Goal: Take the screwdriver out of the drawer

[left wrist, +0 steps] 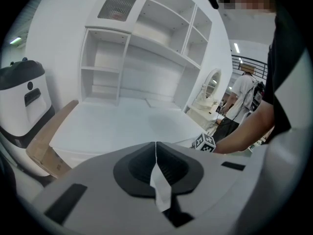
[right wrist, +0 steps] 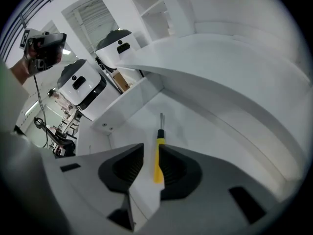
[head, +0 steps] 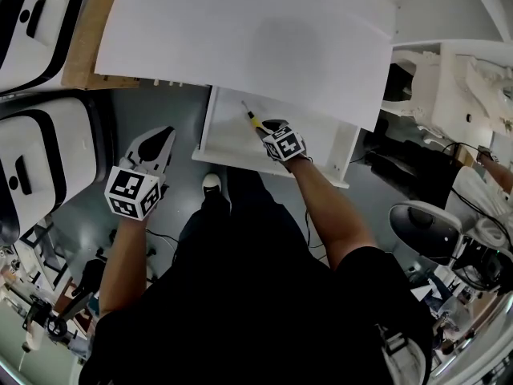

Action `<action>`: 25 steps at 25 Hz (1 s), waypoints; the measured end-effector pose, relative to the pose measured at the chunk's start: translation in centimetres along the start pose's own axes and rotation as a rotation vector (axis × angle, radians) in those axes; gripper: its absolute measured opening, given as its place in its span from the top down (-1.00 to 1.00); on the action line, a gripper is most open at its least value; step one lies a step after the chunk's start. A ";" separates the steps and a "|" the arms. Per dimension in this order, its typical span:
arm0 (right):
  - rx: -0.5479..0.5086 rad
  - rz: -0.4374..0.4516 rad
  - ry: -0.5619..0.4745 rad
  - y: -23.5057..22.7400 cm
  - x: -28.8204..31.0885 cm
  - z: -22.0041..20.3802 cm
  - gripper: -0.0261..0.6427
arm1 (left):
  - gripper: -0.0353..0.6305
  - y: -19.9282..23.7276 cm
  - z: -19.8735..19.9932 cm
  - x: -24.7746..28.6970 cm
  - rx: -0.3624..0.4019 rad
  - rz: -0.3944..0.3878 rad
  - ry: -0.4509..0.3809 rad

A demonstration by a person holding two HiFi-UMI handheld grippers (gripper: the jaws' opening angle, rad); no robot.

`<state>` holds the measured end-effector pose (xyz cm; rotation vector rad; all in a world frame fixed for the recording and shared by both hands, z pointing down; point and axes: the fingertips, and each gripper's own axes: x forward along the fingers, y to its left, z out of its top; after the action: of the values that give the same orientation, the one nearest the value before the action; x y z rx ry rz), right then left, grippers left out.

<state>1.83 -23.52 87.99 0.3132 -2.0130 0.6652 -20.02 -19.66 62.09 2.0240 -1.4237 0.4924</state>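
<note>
The white drawer stands pulled out from under the white desk top. A screwdriver with a yellow handle and a thin metal shaft lies on the drawer floor. My right gripper reaches down into the drawer over the handle. In the right gripper view the yellow handle lies between the open jaws of the right gripper, nearer the right-hand one, with a gap on the other side. My left gripper hangs left of the drawer, in front of the desk. Its jaws meet at the tips, with nothing between them.
Two white machines with dark panels stand at the left beside a brown board. A white shelf unit rises behind the desk. My foot is below the drawer front. More furniture and people are at the right.
</note>
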 end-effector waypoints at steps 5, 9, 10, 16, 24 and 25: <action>0.010 -0.013 0.022 -0.3 1.5 -0.6 0.57 | 0.83 0.4 -1.7 -0.3 -0.015 0.011 0.031; 0.021 -0.022 0.042 -0.9 2.6 -1.0 0.55 | 0.83 0.6 -2.4 0.0 -0.029 0.014 0.042; 0.024 -0.025 0.047 -0.9 2.9 -1.1 0.55 | 0.83 0.6 -2.5 0.1 -0.031 0.013 0.044; 0.042 -0.049 0.064 -1.4 4.1 -1.6 0.54 | 0.83 0.6 -3.0 0.3 -0.040 0.012 0.054; 0.041 -0.070 0.095 -1.1 5.5 -2.1 0.54 | 0.83 1.0 -4.3 0.2 -0.056 0.009 0.079; 0.041 -0.077 0.098 -1.1 5.6 -2.2 0.54 | 0.83 1.0 -4.4 0.1 -0.055 0.008 0.080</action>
<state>1.04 -22.90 94.01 0.3734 -1.8865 0.6618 -20.70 -17.09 65.71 1.9344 -1.3833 0.5254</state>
